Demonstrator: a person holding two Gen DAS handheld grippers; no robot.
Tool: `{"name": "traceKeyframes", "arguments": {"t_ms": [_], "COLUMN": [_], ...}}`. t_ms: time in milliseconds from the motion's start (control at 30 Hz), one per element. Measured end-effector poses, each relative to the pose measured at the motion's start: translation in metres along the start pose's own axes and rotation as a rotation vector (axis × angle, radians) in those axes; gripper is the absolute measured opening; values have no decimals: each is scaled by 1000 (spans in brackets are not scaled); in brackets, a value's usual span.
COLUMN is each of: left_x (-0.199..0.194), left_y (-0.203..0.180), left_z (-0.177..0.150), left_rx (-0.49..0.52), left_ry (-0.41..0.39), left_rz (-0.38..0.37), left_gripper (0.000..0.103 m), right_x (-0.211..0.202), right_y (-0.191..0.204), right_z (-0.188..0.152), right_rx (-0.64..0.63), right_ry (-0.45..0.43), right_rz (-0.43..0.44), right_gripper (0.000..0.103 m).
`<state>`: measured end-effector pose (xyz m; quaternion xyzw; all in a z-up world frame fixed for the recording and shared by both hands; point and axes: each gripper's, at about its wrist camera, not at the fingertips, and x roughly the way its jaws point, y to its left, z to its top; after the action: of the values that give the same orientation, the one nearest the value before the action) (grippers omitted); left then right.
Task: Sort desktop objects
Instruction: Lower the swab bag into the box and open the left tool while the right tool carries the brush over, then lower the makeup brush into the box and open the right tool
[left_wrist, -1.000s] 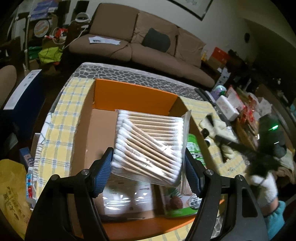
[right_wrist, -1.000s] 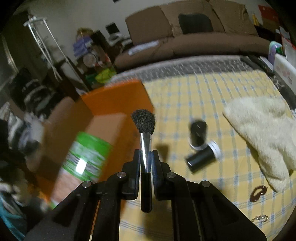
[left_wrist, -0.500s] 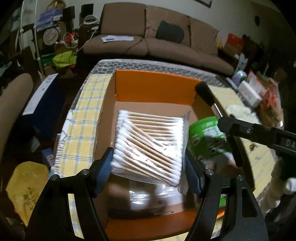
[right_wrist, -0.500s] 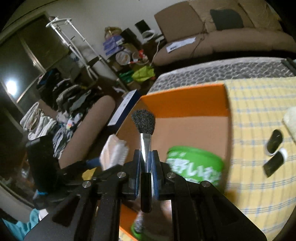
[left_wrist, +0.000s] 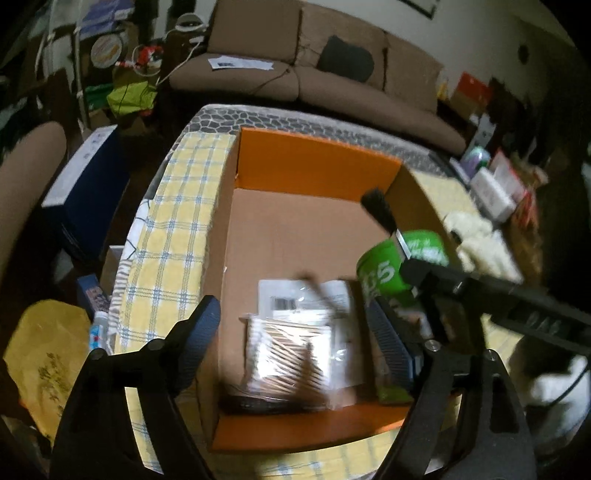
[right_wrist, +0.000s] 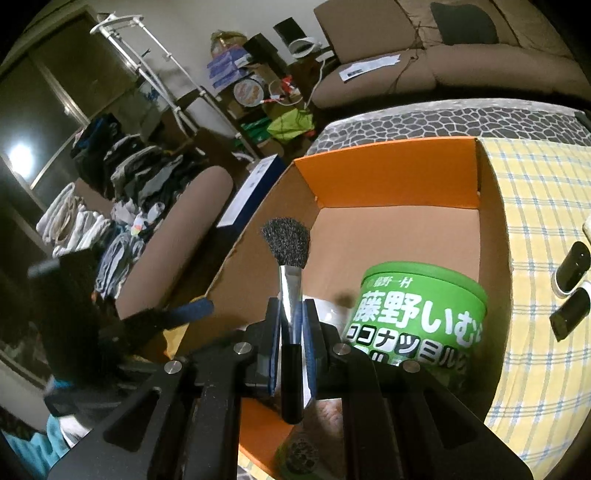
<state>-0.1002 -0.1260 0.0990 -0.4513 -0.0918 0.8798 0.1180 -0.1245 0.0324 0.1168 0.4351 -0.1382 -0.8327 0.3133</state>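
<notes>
My left gripper (left_wrist: 295, 332) hovers over the orange cardboard box (left_wrist: 317, 162), its jaws opening. The pack of cotton swabs (left_wrist: 288, 354) lies blurred on the box floor below them, free of the pads, on top of a flat clear packet. My right gripper (right_wrist: 291, 325) is shut on the silver ferrule of a black makeup brush (right_wrist: 288, 280), bristles pointing forward over the box (right_wrist: 388, 173). A green tub (right_wrist: 417, 314) stands in the box's right side. In the left wrist view the brush (left_wrist: 380, 214) reaches in from the right, beside the tub (left_wrist: 391, 266).
The box sits on a yellow checked cloth (right_wrist: 539, 206). Two black cylinders (right_wrist: 570, 291) lie on it to the right. A white towel (left_wrist: 476, 232) is beyond the box's right wall. A yellow bag (left_wrist: 44, 347) and a dark blue carton (left_wrist: 85, 184) are off the table's left edge.
The left jaws have widened and let go of the swab pack, which dropped into the box. The right gripper swung left with the brush, from over the cloth to over the box.
</notes>
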Motion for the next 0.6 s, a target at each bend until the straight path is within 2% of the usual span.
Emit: {"name": "traceKeyframes", "arguments": {"t_ms": [267, 533, 600], "left_x": [-11, -24, -27], "left_y": [24, 43, 48], "left_z": [9, 15, 19], "left_rx": [-90, -140, -148], "left_ry": [-47, -90, -99], "left_rz": [-22, -11, -7], "left_gripper": [81, 81, 81], "right_x": [5, 29, 37], "right_y": [6, 21, 28], "right_z": [-4, -7, -6], "right_rx": [-8, 45, 56], "right_ry": [13, 55, 63], "right_rz": [11, 102, 101], "right_gripper": [11, 11, 11]}}
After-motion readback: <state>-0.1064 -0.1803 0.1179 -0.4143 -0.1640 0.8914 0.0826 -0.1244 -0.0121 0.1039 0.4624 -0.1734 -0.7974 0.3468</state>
